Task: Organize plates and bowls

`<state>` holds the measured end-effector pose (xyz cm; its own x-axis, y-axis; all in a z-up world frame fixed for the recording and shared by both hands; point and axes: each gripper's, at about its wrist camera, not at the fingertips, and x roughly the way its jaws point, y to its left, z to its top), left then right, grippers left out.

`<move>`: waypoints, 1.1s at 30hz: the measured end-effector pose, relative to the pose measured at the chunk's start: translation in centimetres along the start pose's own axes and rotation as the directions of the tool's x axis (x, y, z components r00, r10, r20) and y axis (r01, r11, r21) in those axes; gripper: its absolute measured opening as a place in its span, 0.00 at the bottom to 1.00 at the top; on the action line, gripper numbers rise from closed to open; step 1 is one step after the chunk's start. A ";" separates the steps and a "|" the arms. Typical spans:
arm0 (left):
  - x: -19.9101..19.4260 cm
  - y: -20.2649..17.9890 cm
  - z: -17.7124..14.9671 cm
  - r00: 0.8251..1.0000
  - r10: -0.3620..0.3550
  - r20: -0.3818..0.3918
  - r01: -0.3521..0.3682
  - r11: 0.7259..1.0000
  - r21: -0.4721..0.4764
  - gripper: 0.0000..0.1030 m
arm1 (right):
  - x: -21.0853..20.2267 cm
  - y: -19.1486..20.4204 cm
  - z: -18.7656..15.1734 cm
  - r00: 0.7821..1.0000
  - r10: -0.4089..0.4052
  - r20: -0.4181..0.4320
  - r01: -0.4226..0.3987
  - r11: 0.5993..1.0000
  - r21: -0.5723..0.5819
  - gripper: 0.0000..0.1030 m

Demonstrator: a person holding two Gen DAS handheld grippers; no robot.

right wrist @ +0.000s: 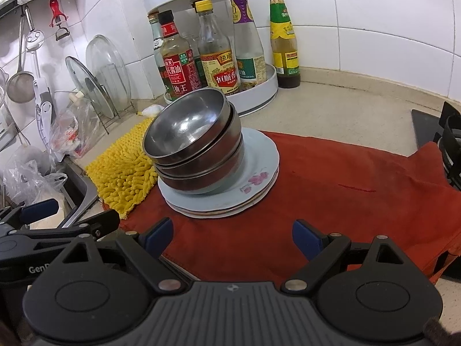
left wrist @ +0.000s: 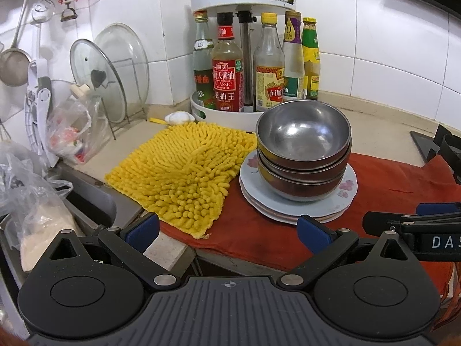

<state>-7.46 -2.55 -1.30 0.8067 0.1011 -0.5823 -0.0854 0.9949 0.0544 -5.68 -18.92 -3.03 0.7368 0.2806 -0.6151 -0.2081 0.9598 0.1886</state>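
Both the left gripper [left wrist: 229, 230] and the right gripper [right wrist: 232, 236] are seen spread wide, with nothing between the blue pads. Just ahead, three nested metal bowls [right wrist: 194, 144] are stacked on a pile of plates [right wrist: 259, 170], set on the red cloth [right wrist: 345, 187] near the bench's front edge, beside the yellow mat [left wrist: 178, 170]. The bowls are judged light, stiff and slippery, best pinched at the rim. The plates are judged heavier and breakable, best taken at the exposed edge.

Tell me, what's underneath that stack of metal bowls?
The bowls sit on a stack of floral plates, which rests on a red cloth. The plates' centres are covered, and their exact number is unclear.
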 end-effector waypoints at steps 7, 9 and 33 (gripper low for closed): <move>0.0 0.2 0.0 1.000 -0.001 0.003 0.001 1.000 -0.003 0.99 | -0.1 0.2 0.1 1.000 0.000 0.003 0.000 1.000 -0.006 0.83; 0.0 0.3 0.0 1.000 0.001 0.003 -0.001 1.000 -0.001 0.99 | -0.1 0.3 0.1 1.000 -0.001 0.003 0.001 1.000 -0.007 0.83; -0.1 0.2 0.0 1.000 -0.001 0.004 0.001 1.000 -0.001 0.99 | -0.1 0.1 0.1 1.000 0.000 -0.001 0.000 1.000 -0.005 0.83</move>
<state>-7.55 -2.39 -1.24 0.8089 0.1001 -0.5793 -0.0851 0.9950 0.0530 -5.71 -18.89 -2.90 0.7361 0.2806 -0.6160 -0.2114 0.9598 0.1846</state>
